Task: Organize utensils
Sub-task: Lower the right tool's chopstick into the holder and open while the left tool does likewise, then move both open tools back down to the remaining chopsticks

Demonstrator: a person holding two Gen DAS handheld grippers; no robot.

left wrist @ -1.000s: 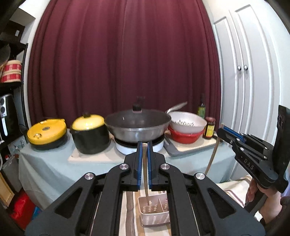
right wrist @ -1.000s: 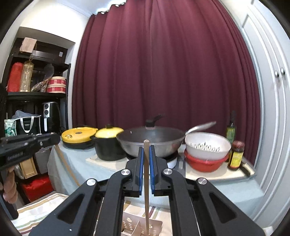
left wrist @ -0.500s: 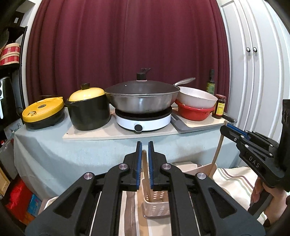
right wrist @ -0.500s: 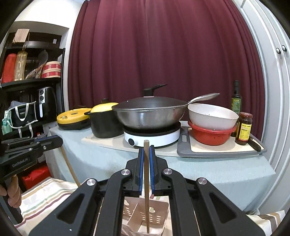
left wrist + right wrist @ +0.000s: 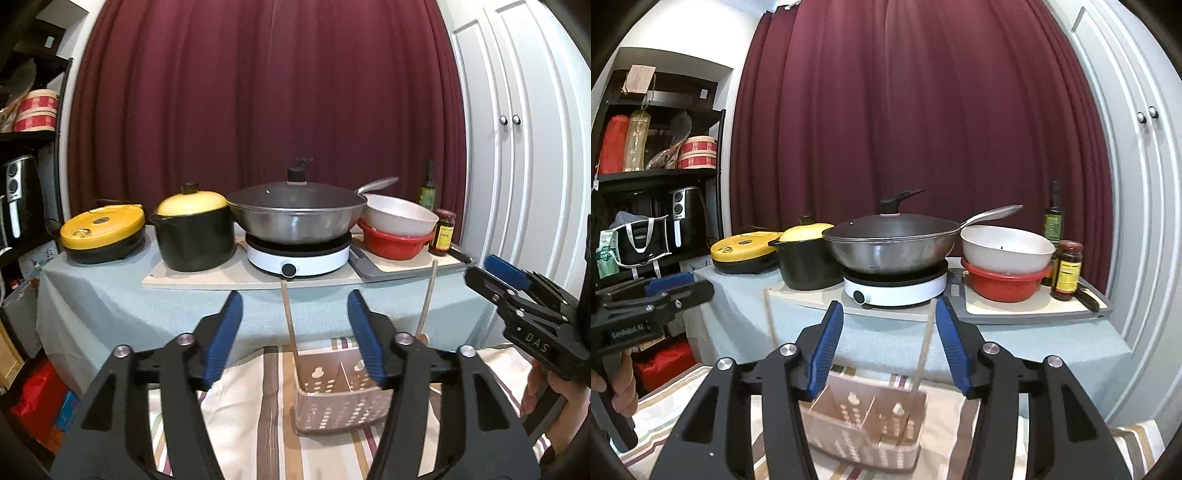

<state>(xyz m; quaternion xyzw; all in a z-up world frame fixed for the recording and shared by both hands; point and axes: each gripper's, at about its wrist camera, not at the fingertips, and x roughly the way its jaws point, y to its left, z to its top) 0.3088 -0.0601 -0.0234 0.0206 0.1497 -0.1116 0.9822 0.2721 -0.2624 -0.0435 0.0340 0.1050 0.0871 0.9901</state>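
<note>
Both pairs of blue-padded fingers stand spread wide and empty: the left gripper (image 5: 293, 332) and right gripper (image 5: 888, 341) hover level above the perforated beige plastic utensil caddy (image 5: 341, 400) on the striped cloth (image 5: 236, 402). Two thin wooden chopsticks (image 5: 290, 325) lean in it, tips hidden. Only the right view shows the left chopstick's foot blocked by a finger (image 5: 823, 347).

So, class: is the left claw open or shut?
Open. The left claw has its blue pads spread wide apart, gripping nothing; a chopstick stands free in the basket beyond.
</note>
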